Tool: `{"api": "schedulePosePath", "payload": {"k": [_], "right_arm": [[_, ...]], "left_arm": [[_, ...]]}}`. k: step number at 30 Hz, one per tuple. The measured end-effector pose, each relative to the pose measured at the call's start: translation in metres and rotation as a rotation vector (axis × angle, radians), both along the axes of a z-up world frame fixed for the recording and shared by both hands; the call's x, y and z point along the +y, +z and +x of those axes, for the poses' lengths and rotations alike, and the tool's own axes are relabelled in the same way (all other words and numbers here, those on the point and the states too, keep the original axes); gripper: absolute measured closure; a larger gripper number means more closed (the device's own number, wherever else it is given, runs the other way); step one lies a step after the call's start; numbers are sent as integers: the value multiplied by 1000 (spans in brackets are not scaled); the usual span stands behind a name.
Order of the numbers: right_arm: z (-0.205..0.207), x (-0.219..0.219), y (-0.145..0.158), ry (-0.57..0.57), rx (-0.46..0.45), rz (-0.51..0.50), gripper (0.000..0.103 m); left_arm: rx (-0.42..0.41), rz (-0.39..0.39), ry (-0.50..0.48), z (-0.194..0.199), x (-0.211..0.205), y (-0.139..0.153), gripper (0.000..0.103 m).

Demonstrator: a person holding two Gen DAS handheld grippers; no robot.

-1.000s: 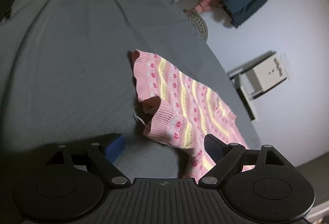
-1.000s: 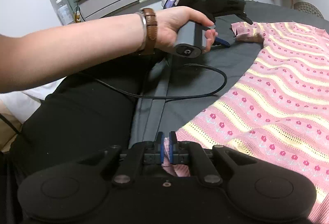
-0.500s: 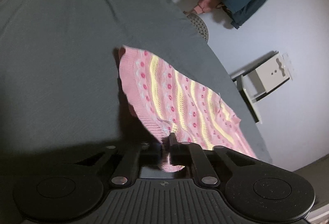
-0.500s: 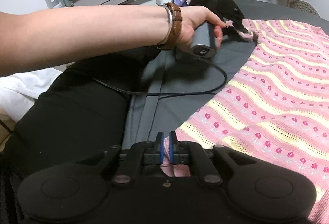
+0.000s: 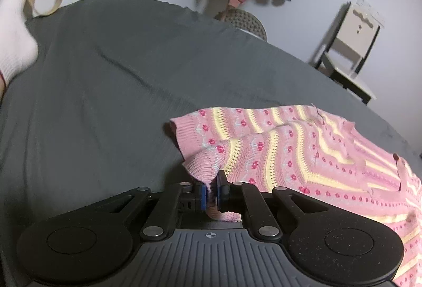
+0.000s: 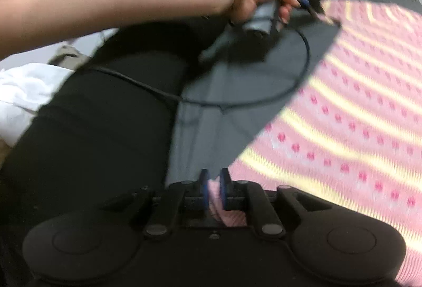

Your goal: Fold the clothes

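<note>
Left tongs and right tongs each pinch an edge of the pink sweater above the grey bed.

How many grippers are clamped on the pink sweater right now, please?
2: the left gripper pinches a ribbed cuff, and the right gripper pinches the pink sweater at its near edge.
</note>
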State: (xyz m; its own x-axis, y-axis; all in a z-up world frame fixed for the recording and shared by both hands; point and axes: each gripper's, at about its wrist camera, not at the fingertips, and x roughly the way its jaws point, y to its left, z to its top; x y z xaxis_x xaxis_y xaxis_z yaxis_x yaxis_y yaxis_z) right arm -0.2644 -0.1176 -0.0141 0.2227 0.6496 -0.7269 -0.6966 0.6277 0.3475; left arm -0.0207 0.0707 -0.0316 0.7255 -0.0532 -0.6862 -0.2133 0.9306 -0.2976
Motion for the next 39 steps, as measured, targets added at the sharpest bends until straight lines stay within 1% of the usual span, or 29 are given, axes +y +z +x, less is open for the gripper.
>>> {"api": "schedulePosePath", "payload": {"k": [1,3,4,5,6,7,9,10,11,12,13,15,16,18,20,21,22,23,25,28,30,33,35,36,39], "right_arm": [[0,-2,-2,-9,19,8,83],[-1,-8,5,-21,26,37,78],[-2,-11,8,-28,28,53,71],[-4,-19,17,-47,15,77,68],[-5,-28,27,-68,0,102,63],[-6,-41,36,-98,-17,118,60],[-7,-68,57,-192,-47,122,59],[-8,-81,65,-239,-54,119,58],[-10,-97,73,-299,-58,113,57],[-12,-113,82,-360,-62,108,52],[-17,-130,91,-430,-71,103,43],[-26,-151,103,-542,-99,81,31],[-32,-161,108,-593,-123,75,29],[-47,-174,116,-686,-157,81,28],[-62,-180,120,-758,-184,103,21],[-71,-183,122,-796,-201,117,7],[-79,-182,121,-824,-213,129,0],[-86,-180,121,-851,-225,141,0],[-97,-180,120,-890,-238,154,0],[-104,-178,121,-903,-245,145,0],[-113,-175,132,-896,-272,97,0],[-123,-163,155,-898,-338,-3,0],[-127,-155,173,-895,-374,-55,0],[-124,-151,185,-875,-393,-85,0],[-106,-134,220,-809,-467,-178,0]], "left_arm": [[-6,-4,10,-2,0,-1,93],[-8,-22,21,-1,2,-1,88],[-4,-34,27,0,3,0,83],[5,-47,35,0,5,3,77],[8,-49,53,-2,8,7,61],[5,-38,82,-6,11,12,43],[-35,-17,138,-16,16,24,25],[-67,-21,151,-25,19,33,23],[-94,-35,156,-33,21,41,23],[-117,-56,154,-42,21,49,23],[-135,-86,142,-50,20,56,22],[-170,-157,93,-70,12,71,22],[-182,-193,59,-80,5,77,22],[-199,-266,-9,-105,-14,87,22],[-213,-336,-73,-130,-34,96,22],[-216,-362,-98,-143,-44,98,22],[-219,-389,-123,-156,-54,101,22],[-222,-407,-147,-166,-63,104,22],[-228,-420,-198,-183,-78,109,22],[-244,-400,-278,-194,-97,120,22],[-237,-404,-319,-194,-109,125,22],[-239,-453,-365,-193,-126,135,22],[-267,-458,-397,-197,-136,147,22],[-285,-455,-420,-200,-141,152,22],[-365,-435,-530,-217,-141,163,22]]}}
